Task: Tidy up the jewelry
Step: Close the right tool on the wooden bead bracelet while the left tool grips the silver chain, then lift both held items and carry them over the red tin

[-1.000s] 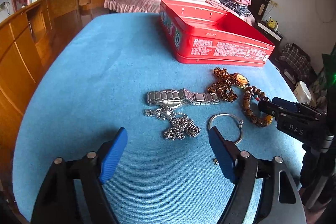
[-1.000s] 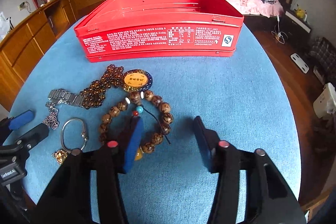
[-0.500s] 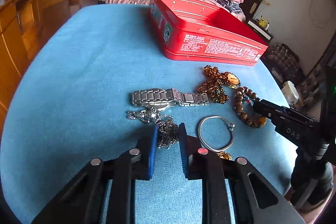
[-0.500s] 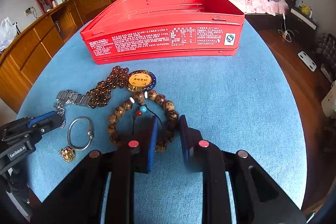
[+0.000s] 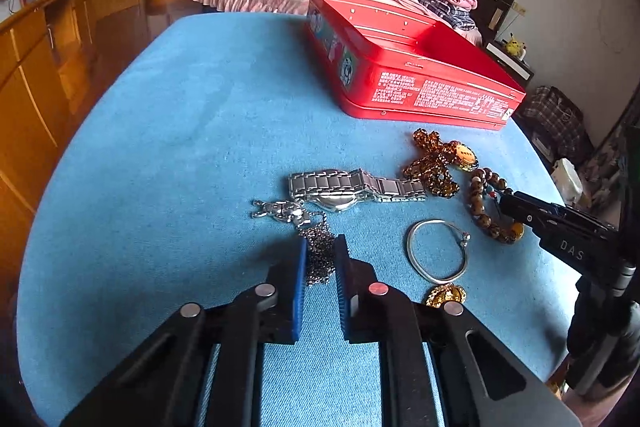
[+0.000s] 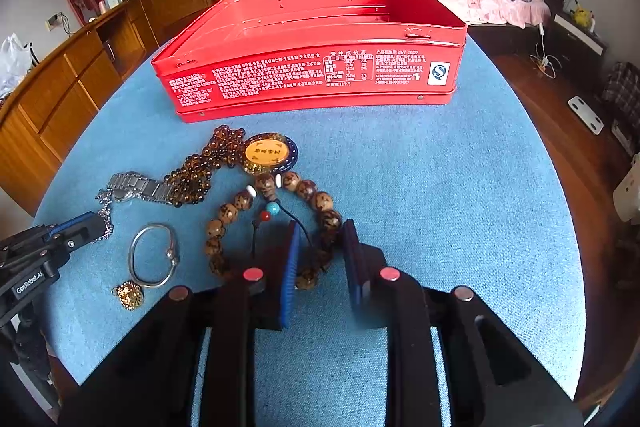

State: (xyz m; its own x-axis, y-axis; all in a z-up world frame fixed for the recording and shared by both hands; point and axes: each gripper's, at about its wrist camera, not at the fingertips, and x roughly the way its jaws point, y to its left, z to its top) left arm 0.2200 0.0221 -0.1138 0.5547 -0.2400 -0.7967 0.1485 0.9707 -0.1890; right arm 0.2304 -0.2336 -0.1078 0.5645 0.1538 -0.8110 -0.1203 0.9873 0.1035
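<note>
Since a second ago both grippers have drawn in from spread. Left gripper (image 5: 321,259): jaws closing, pads pinching the silver chain necklace (image 5: 318,257) heaped on the blue table (image 5: 180,147), just below the steel watch (image 5: 352,185). Right gripper (image 6: 320,251): jaws easing apart slightly, pads still against the near side of the wooden bead bracelet (image 6: 276,227). Silver bangle (image 6: 154,255) lies between them. Open red tin (image 6: 320,67) stands beyond, apart from the jewelry.

Your right claw (image 6: 320,251) has its jaws opening around the near side of the wooden bead bracelet (image 6: 276,223) on the blue bench (image 6: 460,207); the open red tin (image 6: 316,51) sits beyond, the silver bangle (image 6: 154,255) to its left.
</note>
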